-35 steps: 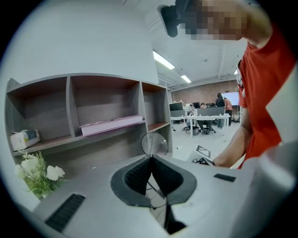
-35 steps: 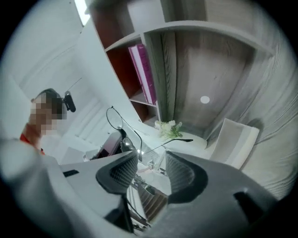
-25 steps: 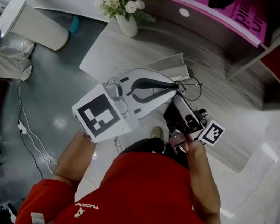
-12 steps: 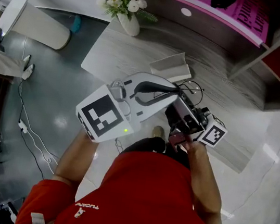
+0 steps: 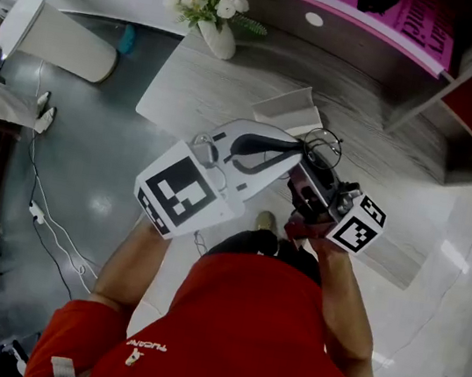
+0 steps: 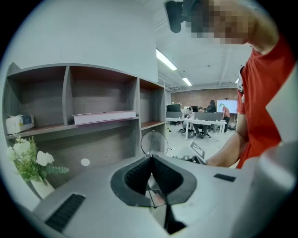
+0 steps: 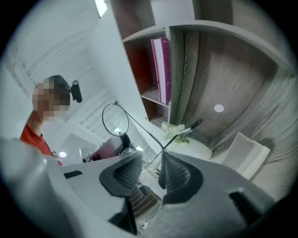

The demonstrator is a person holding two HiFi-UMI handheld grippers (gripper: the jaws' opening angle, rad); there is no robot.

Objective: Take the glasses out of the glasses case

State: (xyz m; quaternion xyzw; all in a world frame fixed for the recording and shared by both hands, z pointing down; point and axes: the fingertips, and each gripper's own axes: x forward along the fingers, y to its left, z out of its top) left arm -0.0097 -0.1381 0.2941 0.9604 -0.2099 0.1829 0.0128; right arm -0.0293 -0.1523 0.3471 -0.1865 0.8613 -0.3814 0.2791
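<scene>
The left claw (image 6: pixel 150 160) is clenched on the thin wire frame of the glasses (image 6: pixel 153 142). One round lens stands past its tips at 12 o'clock. The right claw (image 7: pixel 149 162) has just been closing, but its jaws stand apart. A slim temple runs up between them, close by the right-hand pad and not pinched. In the head view the glasses hang in the air above the tabletop (image 5: pixel 217 83). The open white case (image 5: pixel 288 112) lies on it at 10 o'clock of them, apart from both claws.
</scene>
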